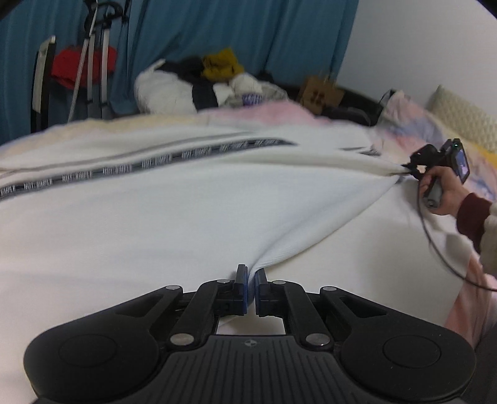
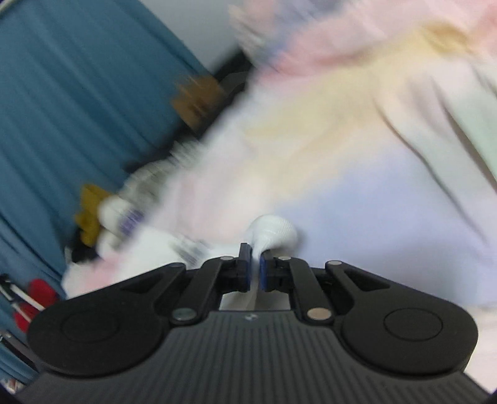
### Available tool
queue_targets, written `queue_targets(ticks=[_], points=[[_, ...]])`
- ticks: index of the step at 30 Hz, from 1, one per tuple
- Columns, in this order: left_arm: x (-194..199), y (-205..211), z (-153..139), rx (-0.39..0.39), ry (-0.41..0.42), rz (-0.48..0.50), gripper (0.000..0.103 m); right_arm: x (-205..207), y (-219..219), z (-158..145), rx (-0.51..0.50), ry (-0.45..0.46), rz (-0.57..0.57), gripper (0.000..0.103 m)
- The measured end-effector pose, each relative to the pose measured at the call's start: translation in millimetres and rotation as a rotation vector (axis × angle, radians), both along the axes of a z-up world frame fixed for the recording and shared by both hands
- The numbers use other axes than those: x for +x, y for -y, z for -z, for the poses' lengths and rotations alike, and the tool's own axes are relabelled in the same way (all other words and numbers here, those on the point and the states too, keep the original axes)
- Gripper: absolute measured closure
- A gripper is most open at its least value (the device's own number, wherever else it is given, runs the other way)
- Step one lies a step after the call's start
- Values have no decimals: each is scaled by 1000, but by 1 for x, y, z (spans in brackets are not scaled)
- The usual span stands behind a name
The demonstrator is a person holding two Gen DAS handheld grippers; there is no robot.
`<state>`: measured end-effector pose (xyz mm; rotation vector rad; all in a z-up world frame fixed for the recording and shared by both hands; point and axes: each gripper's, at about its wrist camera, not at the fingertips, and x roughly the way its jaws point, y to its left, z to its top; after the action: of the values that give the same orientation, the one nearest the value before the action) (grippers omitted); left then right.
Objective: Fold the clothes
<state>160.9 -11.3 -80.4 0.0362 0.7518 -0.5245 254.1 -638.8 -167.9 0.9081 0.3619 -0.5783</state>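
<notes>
- The left hand-held gripper (image 1: 251, 276) is clenched on an edge of the white garment (image 1: 174, 211); the cloth bunches into folds just ahead of its two blue pads.
- From this pinch the white garment spreads forward and to the left over the bed (image 1: 357, 258). A dark band with light print (image 1: 130, 169) runs across the garment, far ahead of the left hand-held gripper.
- The right hand-held gripper (image 1: 407, 169) is far to the right and ahead of the left one. It grasps another edge of the same garment, and the cloth is stretched tight between the two.
- In the right wrist view the right hand-held gripper (image 2: 254, 258) is closed on a small white lump of the cloth (image 2: 273, 231), which sticks out just beyond its pads.
- A hand (image 1: 441, 192) with a dark red sleeve (image 1: 472, 214) holds the right hand-held gripper.
- Beyond the garment, a pile of clothes (image 1: 205, 84) lies in front of a blue curtain (image 1: 217, 28).
</notes>
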Motion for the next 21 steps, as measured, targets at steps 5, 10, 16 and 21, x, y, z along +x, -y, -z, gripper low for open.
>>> queue_targets(ticks=[5,10,16,21], points=[[10,-5,3,-39,-43,-39,94,-2,-10,-9,-116,-68,-133,90],[6,-13,-8,-57,-45,-83,77,-39,-33,-30,-115,-83,-168,90],[-11,-29,-23,-110,-83,-181,50,-102,-72,-58,-113,-125,-192,90],[-32,-59,-37,-170,-145,-302,36,-142,-96,-74,-66,-138,-178,90]])
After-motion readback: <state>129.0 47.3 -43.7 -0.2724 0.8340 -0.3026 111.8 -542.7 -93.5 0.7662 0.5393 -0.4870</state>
